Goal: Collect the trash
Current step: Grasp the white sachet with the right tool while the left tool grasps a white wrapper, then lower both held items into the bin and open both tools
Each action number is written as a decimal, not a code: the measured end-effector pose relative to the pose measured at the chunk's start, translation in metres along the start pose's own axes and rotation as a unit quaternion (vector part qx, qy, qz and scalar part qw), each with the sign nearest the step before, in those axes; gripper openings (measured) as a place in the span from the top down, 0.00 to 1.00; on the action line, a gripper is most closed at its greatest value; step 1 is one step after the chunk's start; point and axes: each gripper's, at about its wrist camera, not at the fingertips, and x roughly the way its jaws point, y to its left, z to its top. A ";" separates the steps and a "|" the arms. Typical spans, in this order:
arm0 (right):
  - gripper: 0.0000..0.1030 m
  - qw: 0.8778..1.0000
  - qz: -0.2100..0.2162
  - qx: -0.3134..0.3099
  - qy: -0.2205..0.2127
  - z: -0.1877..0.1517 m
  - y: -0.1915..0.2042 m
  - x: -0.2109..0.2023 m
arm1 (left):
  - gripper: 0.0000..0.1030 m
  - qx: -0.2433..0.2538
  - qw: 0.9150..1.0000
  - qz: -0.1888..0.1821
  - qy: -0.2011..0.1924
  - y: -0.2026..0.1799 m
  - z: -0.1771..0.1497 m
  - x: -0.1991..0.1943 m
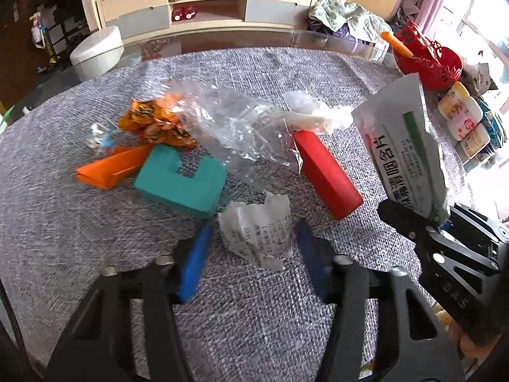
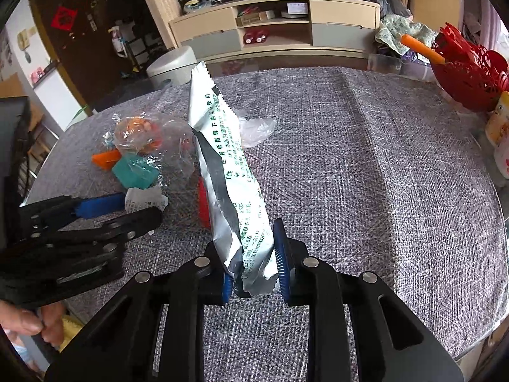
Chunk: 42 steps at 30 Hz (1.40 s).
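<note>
A silver sachet [image 2: 229, 172] is clamped upright in the right gripper [image 2: 253, 273]. A crumpled receipt [image 1: 257, 229] is bracketed by the left gripper [image 1: 253, 238]; its pads seem not to be pressing, though blur obscures contact.

In the right wrist view the foil packet [image 2: 222, 172] hides most of the red block [image 2: 202, 203]; a clear plastic bag [image 2: 168, 146] veils the orange wrapper [image 2: 140, 127].

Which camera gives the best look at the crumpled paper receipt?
The left wrist view: the crumpled receipt lies whole and large between the blue pads of the left gripper. In the right wrist view it is small and partly hidden behind that gripper's black finger.
</note>
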 end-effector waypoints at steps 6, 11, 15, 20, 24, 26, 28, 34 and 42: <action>0.77 1.000 -0.006 -0.001 0.001 -0.006 -0.003 -0.008 | 0.75 0.005 1.000 0.000 -0.008 -0.002 -0.015 -0.005; 0.77 1.000 -0.017 0.000 -0.005 -0.023 0.005 -0.029 | 0.77 0.001 1.000 0.006 -0.021 0.002 -0.037 -0.033; 0.77 1.000 -0.013 -0.002 -0.004 -0.038 0.014 -0.048 | 0.77 -0.002 0.999 0.010 -0.032 0.005 -0.062 -0.063; 0.78 1.000 -0.009 -0.016 -0.014 -0.059 0.028 -0.080 | 0.77 -0.003 0.998 0.015 -0.054 0.011 -0.102 -0.111; 0.78 0.999 -0.006 -0.032 -0.019 -0.079 0.039 -0.102 | 0.77 -0.003 0.997 0.020 -0.070 0.012 -0.131 -0.140; 0.78 0.999 -0.002 -0.037 -0.017 -0.092 0.046 -0.109 | 0.77 0.000 0.997 0.024 -0.076 0.013 -0.147 -0.152; 0.78 0.999 0.008 -0.038 -0.011 -0.105 0.050 -0.114 | 0.77 0.002 0.997 0.023 -0.077 0.012 -0.161 -0.159; 0.78 0.999 0.039 -0.033 0.019 -0.138 0.056 -0.116 | 0.77 0.004 0.998 0.011 -0.067 0.006 -0.201 -0.163; 0.78 0.993 0.064 -0.021 0.092 -0.183 0.058 -0.088 | 0.77 -0.004 1.000 -0.008 -0.027 0.002 -0.243 -0.140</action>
